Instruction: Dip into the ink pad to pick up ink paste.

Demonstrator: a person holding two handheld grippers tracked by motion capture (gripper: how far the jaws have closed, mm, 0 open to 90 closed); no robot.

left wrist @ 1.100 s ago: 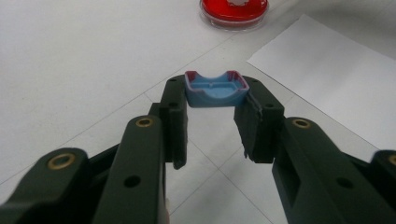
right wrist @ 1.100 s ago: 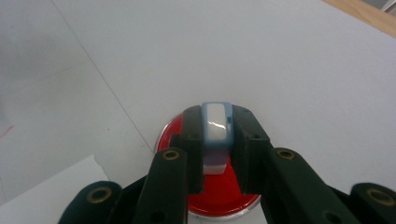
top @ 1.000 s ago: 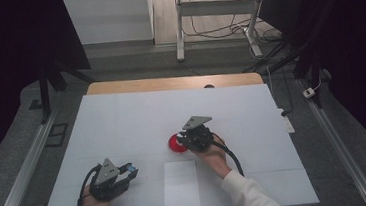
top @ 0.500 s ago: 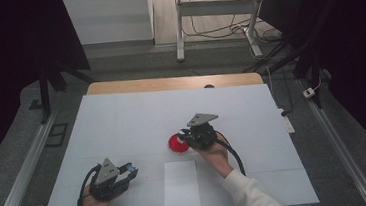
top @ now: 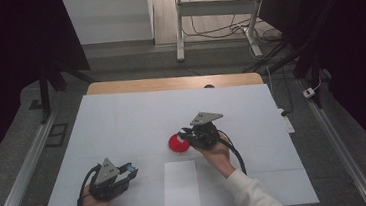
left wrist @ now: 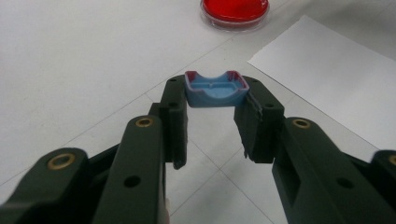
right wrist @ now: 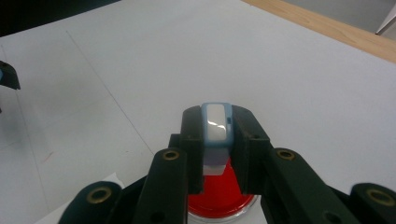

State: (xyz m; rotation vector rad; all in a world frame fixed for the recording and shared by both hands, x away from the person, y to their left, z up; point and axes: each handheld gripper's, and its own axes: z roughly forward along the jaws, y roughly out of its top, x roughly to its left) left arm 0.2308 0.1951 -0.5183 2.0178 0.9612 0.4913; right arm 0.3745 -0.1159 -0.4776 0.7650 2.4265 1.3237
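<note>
Right gripper [top: 186, 133] shifted slightly above red dish [top: 177, 144], unchanged grip.

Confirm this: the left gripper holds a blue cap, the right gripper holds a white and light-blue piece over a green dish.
One thing is wrong: the dish is red, not green, as the right gripper view shows. The left gripper does hold the blue cap, and the right gripper the white and light-blue piece.

blue cap [left wrist: 215, 89]: matt plastic | red dish [left wrist: 235, 10]: glossy | sheet [top: 180, 184]: matt paper
</note>
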